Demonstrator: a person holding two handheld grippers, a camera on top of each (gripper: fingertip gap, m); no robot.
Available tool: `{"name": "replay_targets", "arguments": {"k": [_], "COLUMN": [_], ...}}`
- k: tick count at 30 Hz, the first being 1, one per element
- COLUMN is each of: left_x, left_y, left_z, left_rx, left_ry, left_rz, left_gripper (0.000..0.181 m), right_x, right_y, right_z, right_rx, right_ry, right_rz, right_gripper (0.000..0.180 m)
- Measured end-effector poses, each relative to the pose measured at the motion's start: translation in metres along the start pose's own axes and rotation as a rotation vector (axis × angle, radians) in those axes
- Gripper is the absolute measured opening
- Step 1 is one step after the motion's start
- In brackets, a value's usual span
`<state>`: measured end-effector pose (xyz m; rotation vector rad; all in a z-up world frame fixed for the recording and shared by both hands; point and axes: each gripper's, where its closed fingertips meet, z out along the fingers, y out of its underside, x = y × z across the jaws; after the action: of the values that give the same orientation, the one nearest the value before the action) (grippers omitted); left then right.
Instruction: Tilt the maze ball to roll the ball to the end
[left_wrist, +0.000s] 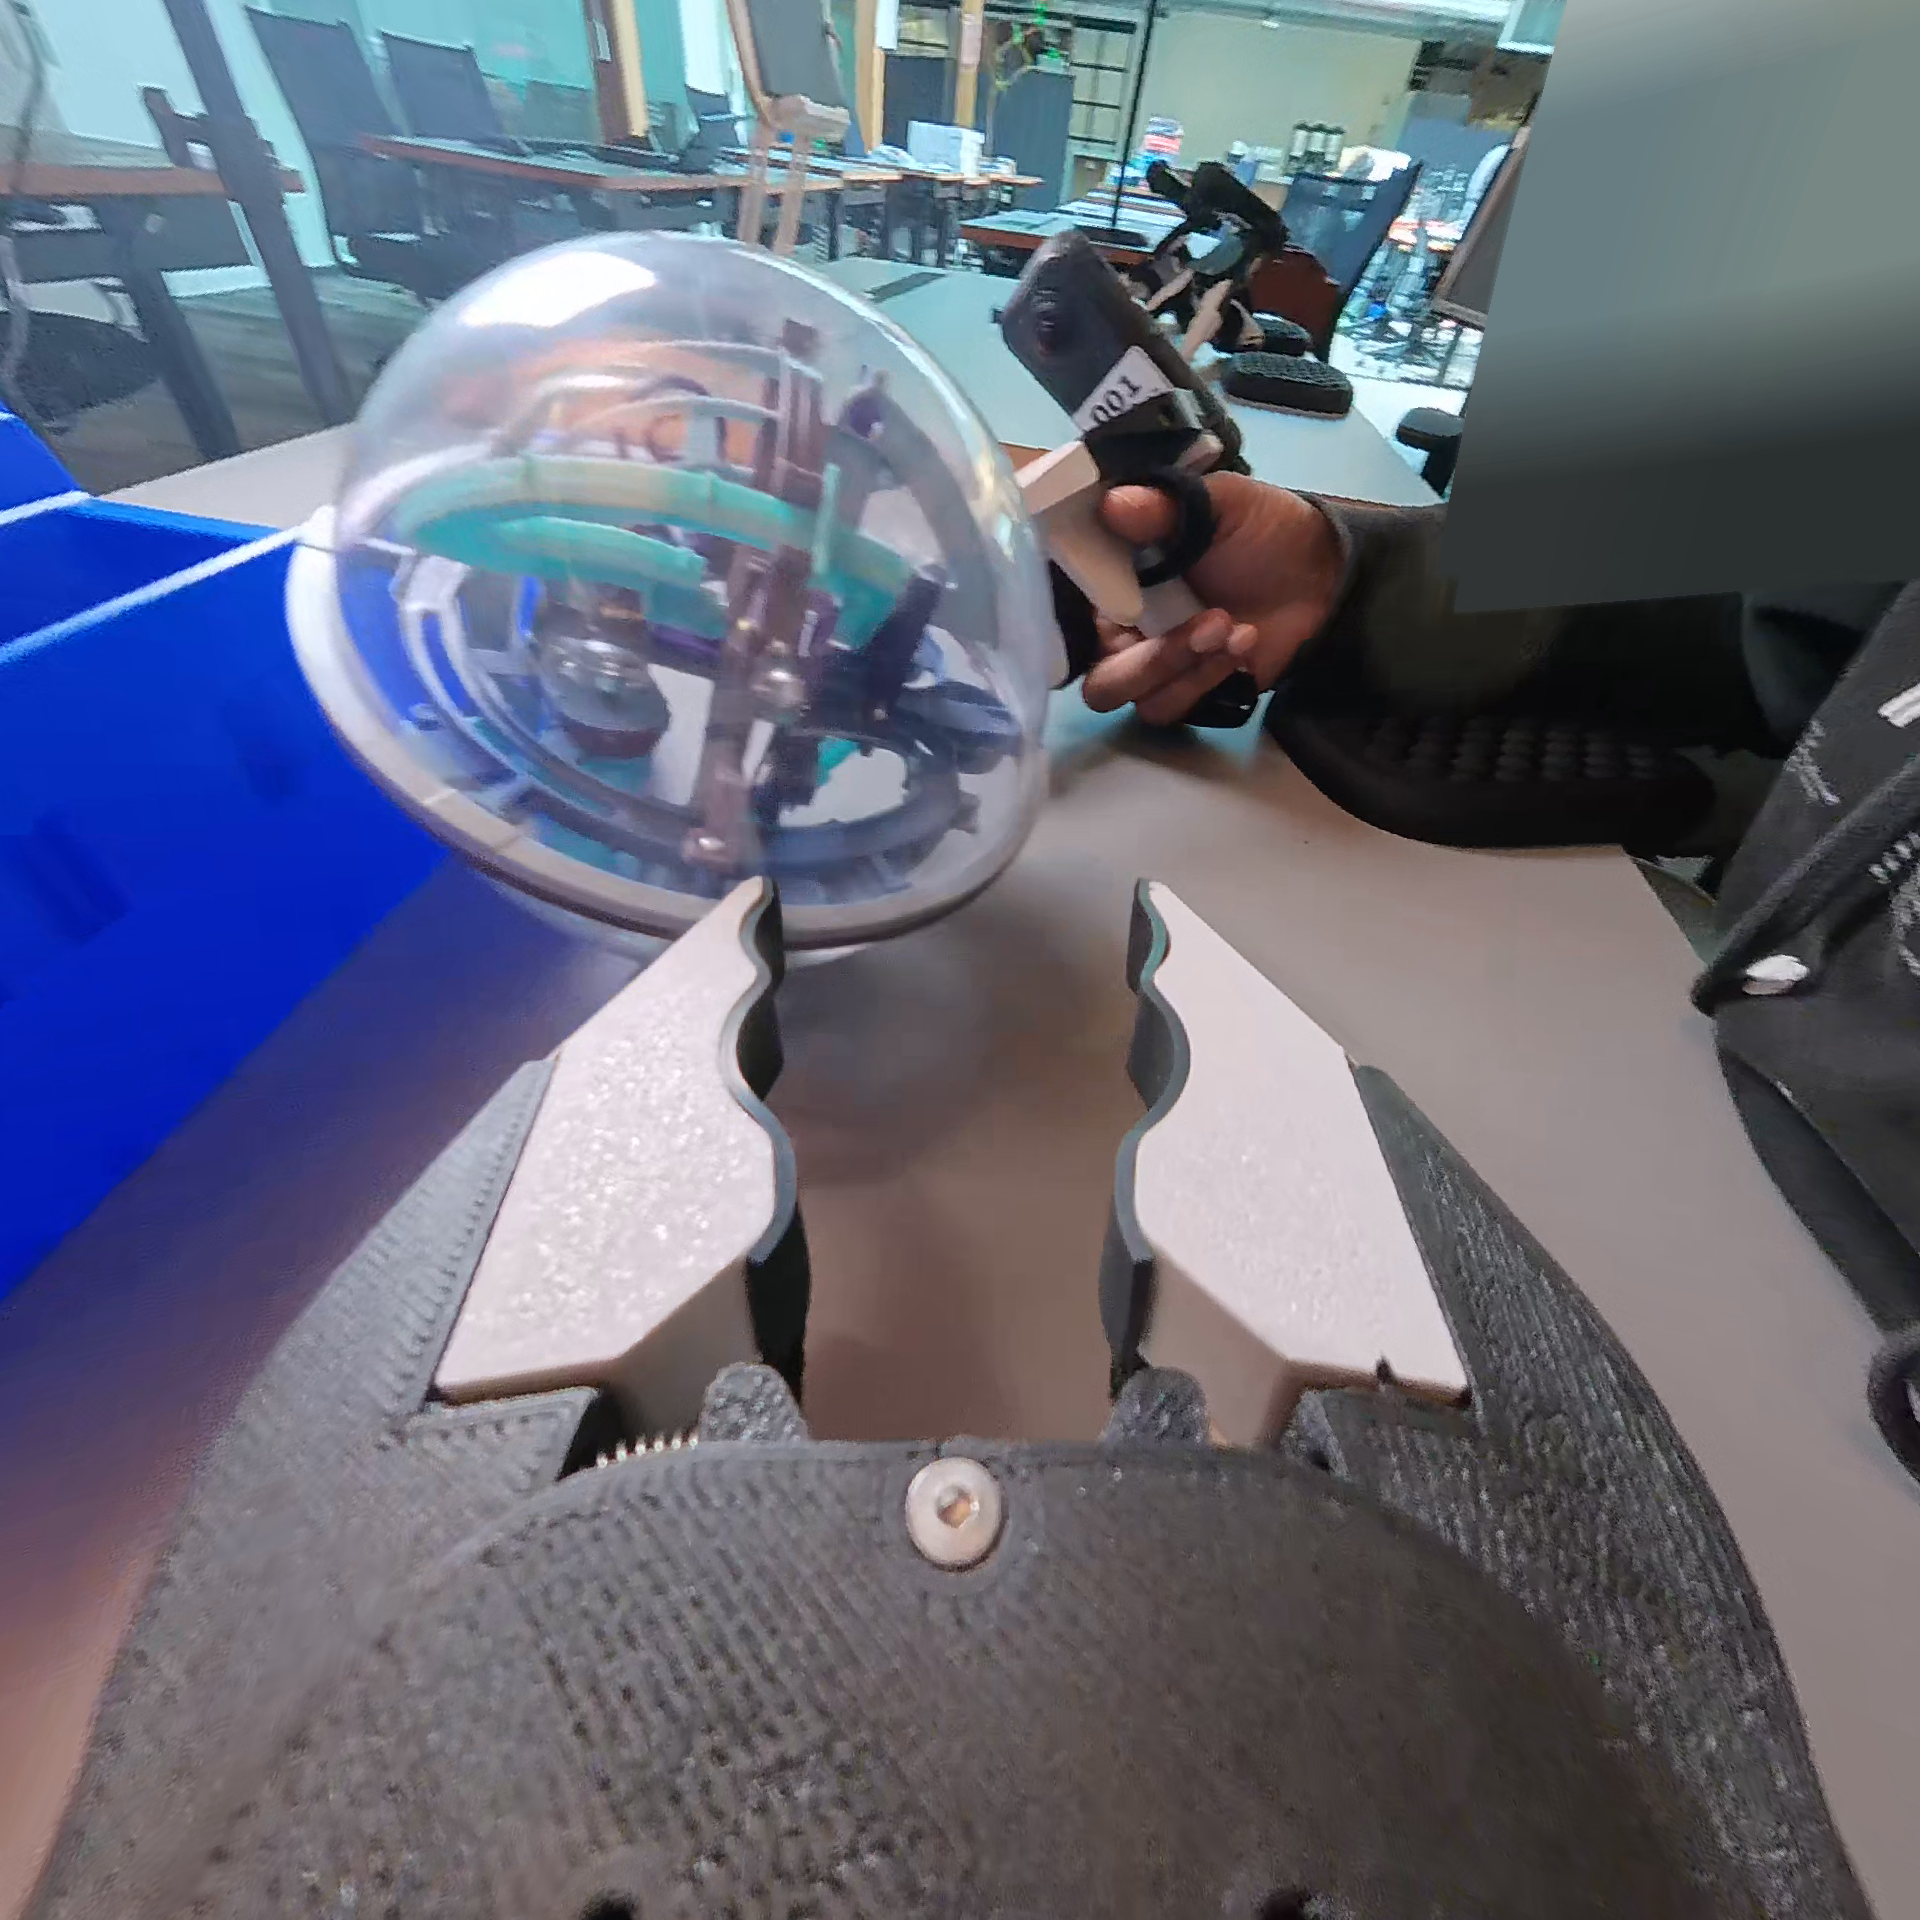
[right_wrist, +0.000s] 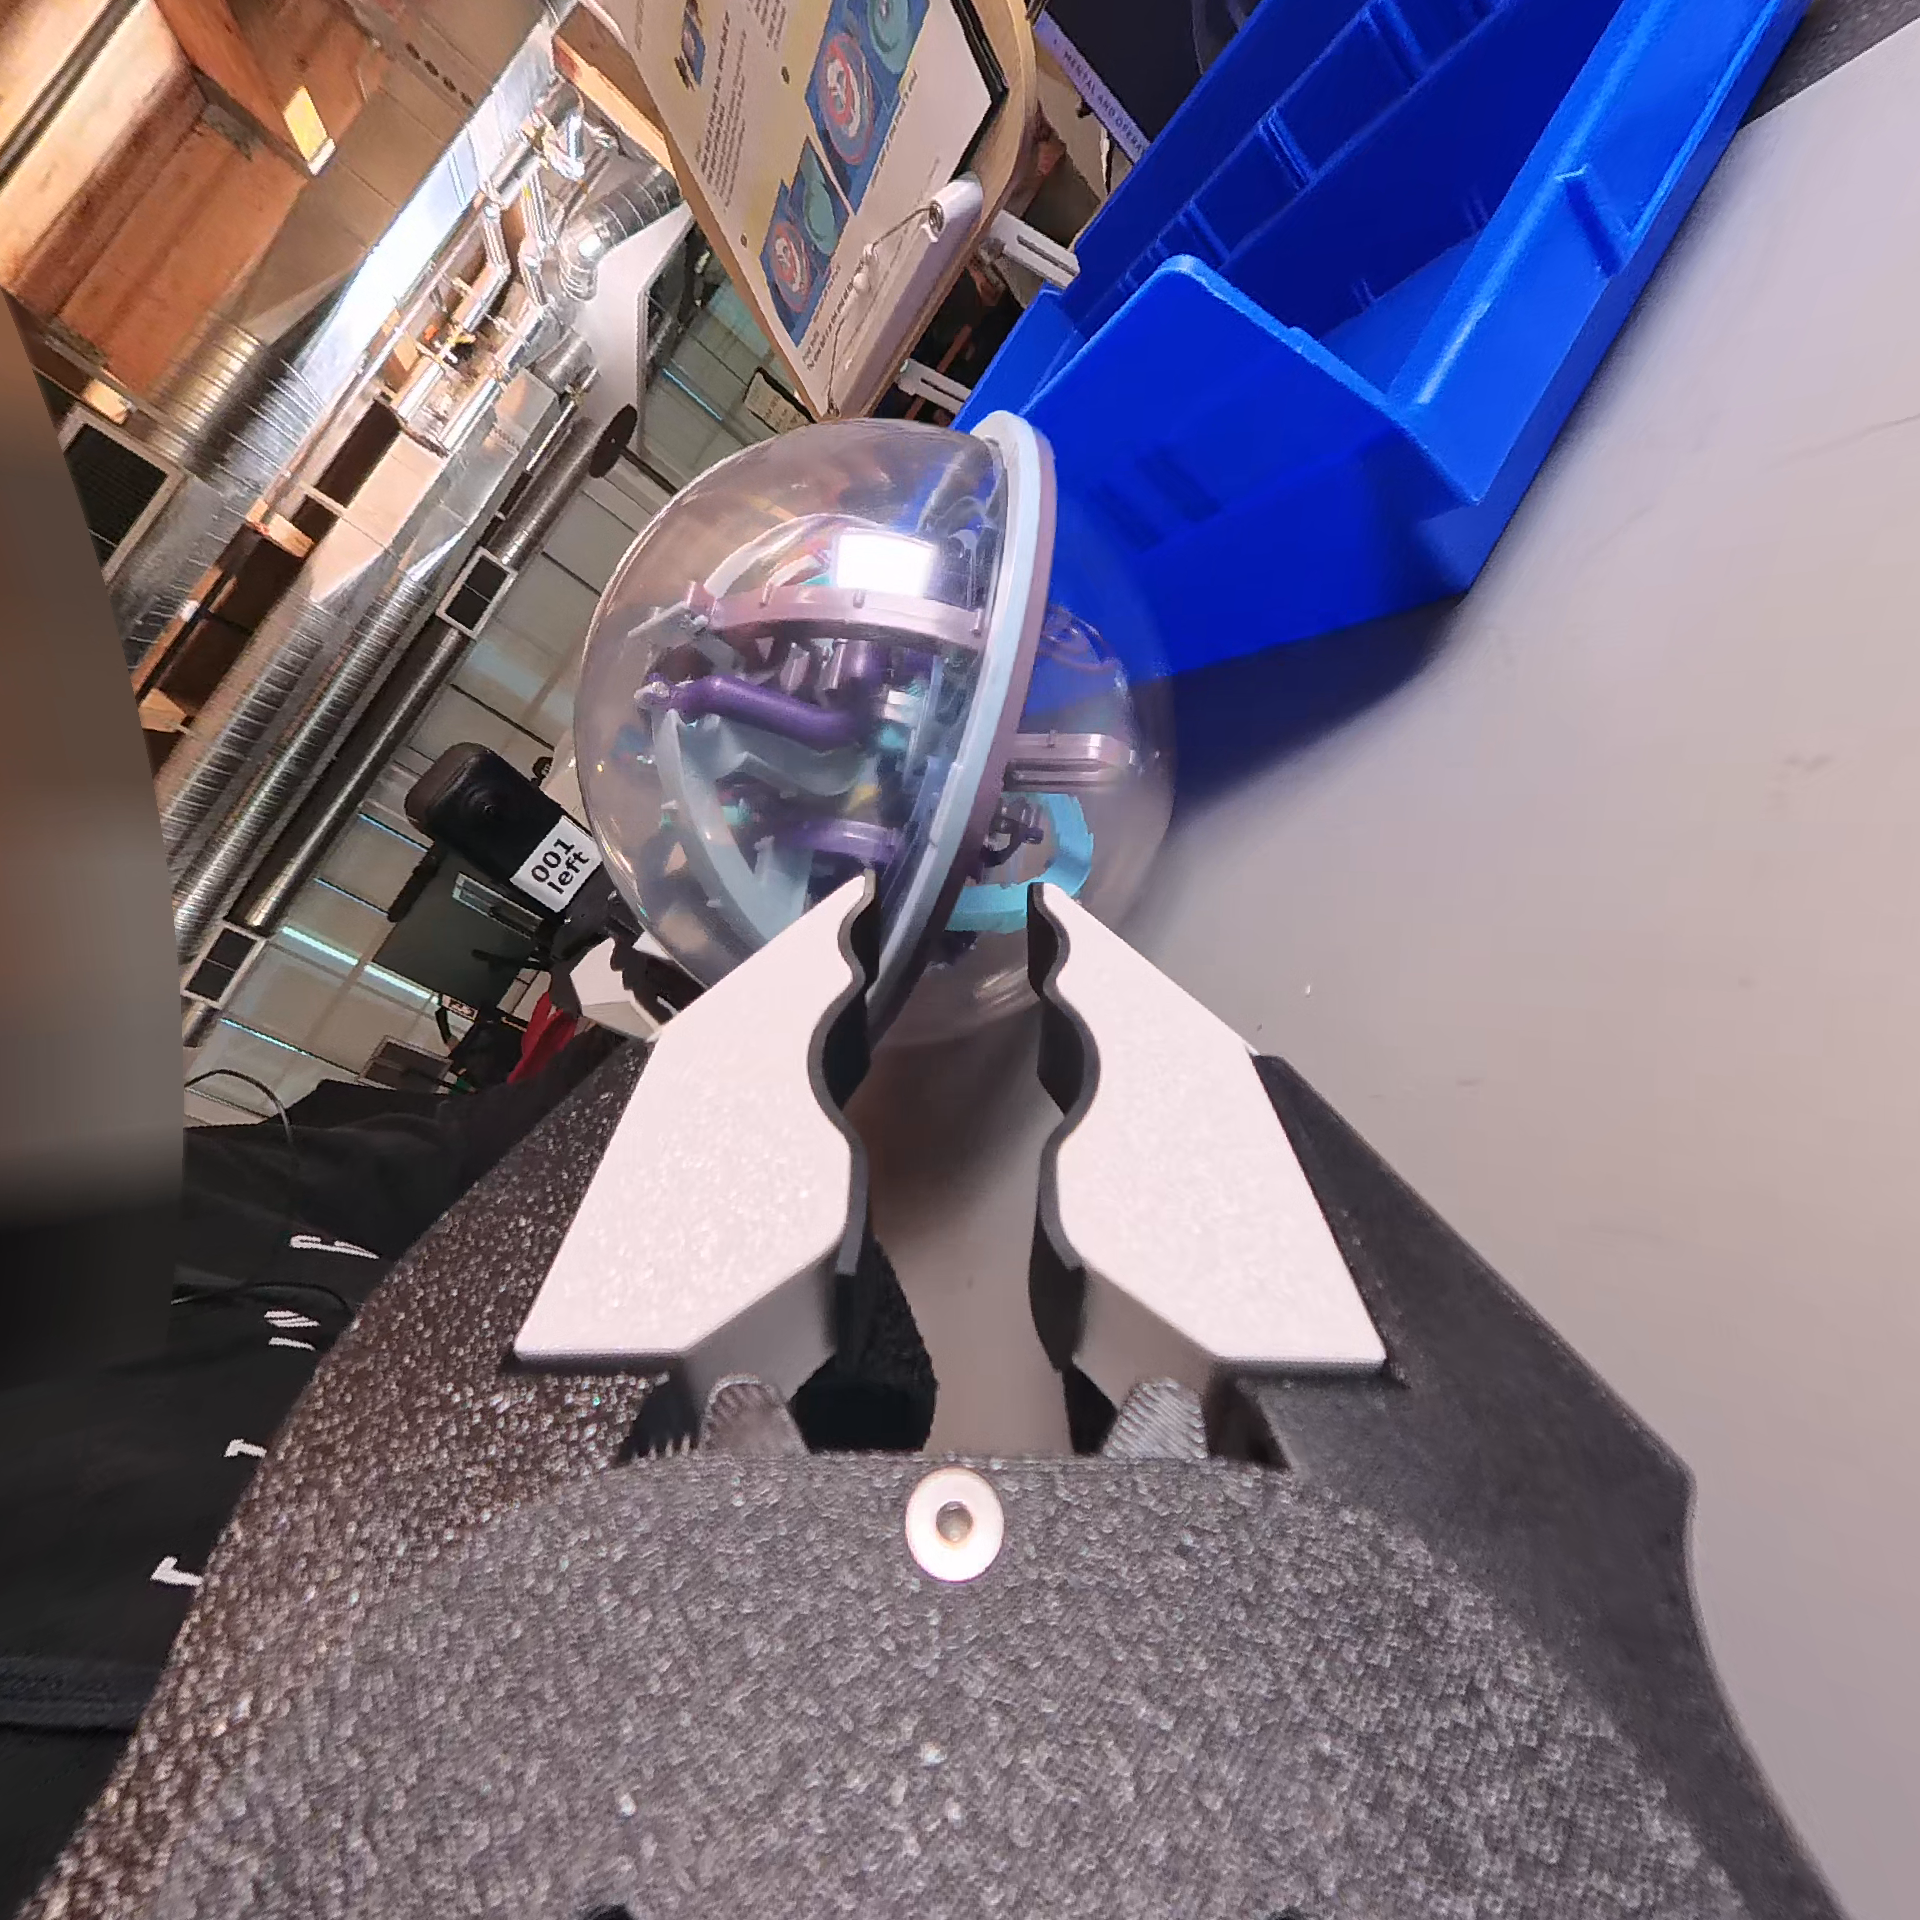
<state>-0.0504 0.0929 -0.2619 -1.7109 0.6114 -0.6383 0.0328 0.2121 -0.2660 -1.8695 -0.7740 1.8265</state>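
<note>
While our right gripper (right_wrist: 948, 920) clamps its jaws on the rim of the clear plastic maze ball (left_wrist: 675, 582), the sphere sits tilted above the grey tabletop (left_wrist: 1299, 935), beside the blue plastic bin (left_wrist: 156, 779). Our left gripper (left_wrist: 956, 925) hangs just beside it, jaws apart and empty.

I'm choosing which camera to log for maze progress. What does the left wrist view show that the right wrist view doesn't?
Only the left wrist view: a hand working the right hand-held gripper beside the maze ball, and a small steel ball inside.

Only the right wrist view: an illustrated sheet on a board behind the ball, and its equator rim edge-on.

Both: the tilted maze ball, blue bin, grey table.
</note>
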Motion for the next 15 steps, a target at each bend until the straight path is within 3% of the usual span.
{"name": "replay_targets", "arguments": {"k": [7,15], "left_x": [-0.006,-0.031], "left_y": [-0.007,-0.011], "left_z": [-0.005,-0.012], "left_rx": [0.033,0.068], "left_ry": [-0.032,-0.152], "left_rz": [0.026,-0.021], "left_gripper": [0.068,0.085], "right_x": [0.001,-0.001], "right_y": [-0.001,0.001], "right_z": [-0.001,0.000], "right_rx": [0.005,-0.008], "right_ry": [0.003,0.002], "right_rz": [0.002,-0.014], "right_gripper": [0.025,0.025]}}
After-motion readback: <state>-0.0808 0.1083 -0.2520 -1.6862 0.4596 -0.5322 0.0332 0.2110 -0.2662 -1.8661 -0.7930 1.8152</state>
